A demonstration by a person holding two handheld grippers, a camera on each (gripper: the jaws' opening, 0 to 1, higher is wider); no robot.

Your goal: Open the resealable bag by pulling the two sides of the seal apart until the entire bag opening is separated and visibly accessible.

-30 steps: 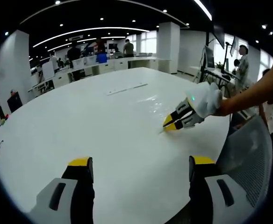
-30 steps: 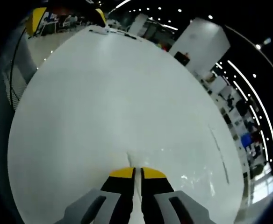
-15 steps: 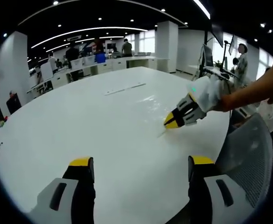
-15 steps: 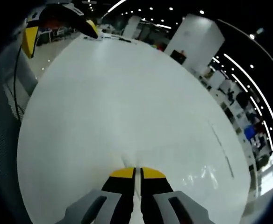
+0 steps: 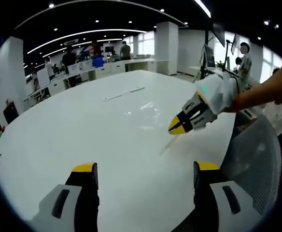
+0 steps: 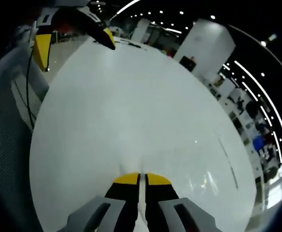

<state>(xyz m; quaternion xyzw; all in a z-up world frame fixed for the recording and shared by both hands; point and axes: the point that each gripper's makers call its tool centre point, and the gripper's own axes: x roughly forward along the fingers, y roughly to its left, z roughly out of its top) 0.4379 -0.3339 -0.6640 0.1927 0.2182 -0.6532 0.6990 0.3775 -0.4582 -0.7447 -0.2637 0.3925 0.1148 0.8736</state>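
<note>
Big white round table (image 5: 83, 130) takes up most of the room in front of the person; glossy top, with a thin pale strip (image 5: 123, 93) lying on it toward the far side. Open-plan office behind: white desks, monitors, a few people standing well back. Grey mesh chair (image 5: 259, 159) sits at the table edge on the person's right.

Resealable bag (image 5: 146, 108) is clear plastic, hard to make out against the white top. It lies on the table in front of the right gripper (image 5: 178, 127), with one edge lifted into the yellow tips. In the right gripper view a thin white sliver of the bag (image 6: 142, 198) runs up between the two jaws, and glints from the rest show just right of them. Right gripper (image 6: 142, 178) is clamped on that edge, jaws pressed nearly together.

Left gripper (image 5: 146, 168) hovers over the near side of the table, jaws spread wide, nothing between them, well apart from the bag. It also shows at the top left of the right gripper view (image 6: 73, 36), yellow tips spread.
</note>
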